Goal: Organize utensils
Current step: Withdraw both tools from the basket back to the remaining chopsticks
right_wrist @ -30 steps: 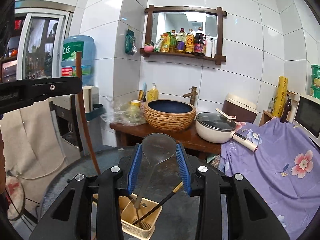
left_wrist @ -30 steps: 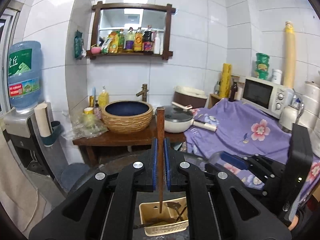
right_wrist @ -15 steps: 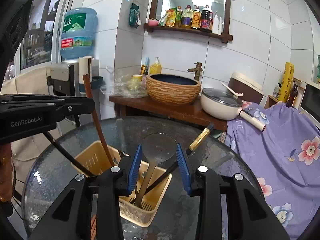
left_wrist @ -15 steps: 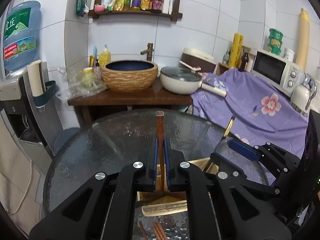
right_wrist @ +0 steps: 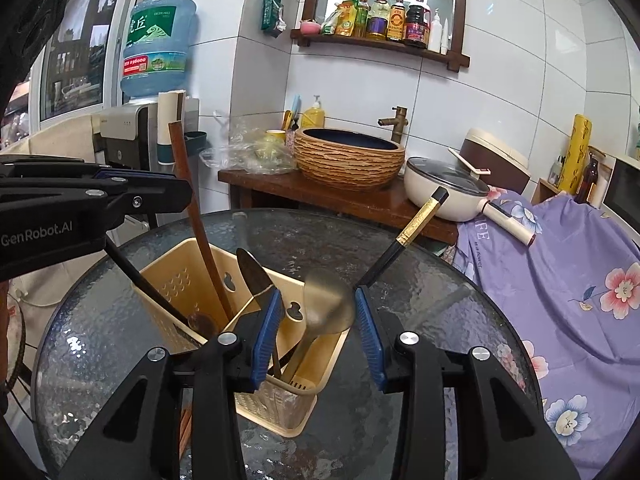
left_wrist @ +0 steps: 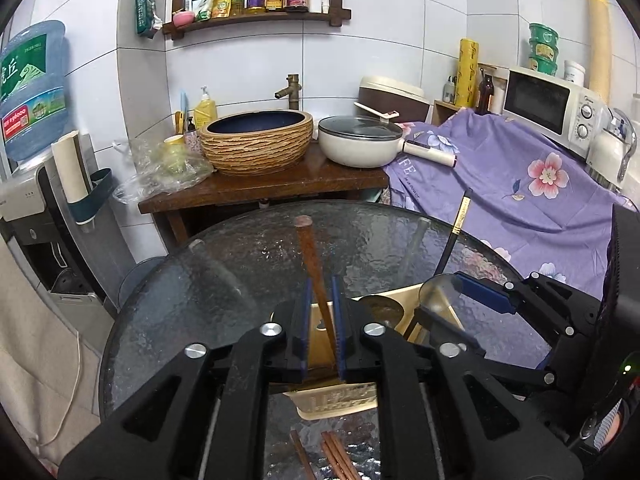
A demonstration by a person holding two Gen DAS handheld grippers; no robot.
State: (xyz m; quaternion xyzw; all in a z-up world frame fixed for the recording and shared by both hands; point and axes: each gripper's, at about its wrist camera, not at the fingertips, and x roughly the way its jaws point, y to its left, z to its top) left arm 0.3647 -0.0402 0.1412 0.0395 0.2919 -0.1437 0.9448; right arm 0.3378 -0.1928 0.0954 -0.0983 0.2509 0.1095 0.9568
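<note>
A cream plastic utensil holder (right_wrist: pixel 176 276) stands on the round glass table (right_wrist: pixel 420 288); it also shows in the left wrist view (left_wrist: pixel 396 296). My left gripper (left_wrist: pixel 320 300) is open, jaws slightly apart around a brown wooden-handled utensil (left_wrist: pixel 310 252) that leans loose in the holder's left compartment (right_wrist: pixel 192 200). My right gripper (right_wrist: pixel 316 312) is open, jaws on either side of a metal ladle (right_wrist: pixel 326 300) standing in the right compartment. A black chopstick with a gold band (right_wrist: pixel 404 236) and a dark spoon (right_wrist: pixel 252 272) also stand in the holder.
Several brown chopsticks (left_wrist: pixel 332 456) lie on the glass in front of the holder. Behind the table are a wooden stand with a woven basin (right_wrist: pixel 348 160) and a white pan (right_wrist: pixel 444 192), a purple floral cloth (right_wrist: pixel 560 272), and a water dispenser (right_wrist: pixel 156 48) at left.
Both grippers came down toward the holder. My left jaws opened slightly, and the wooden-handled utensil now leans free. My right jaws stay open around the ladle.
</note>
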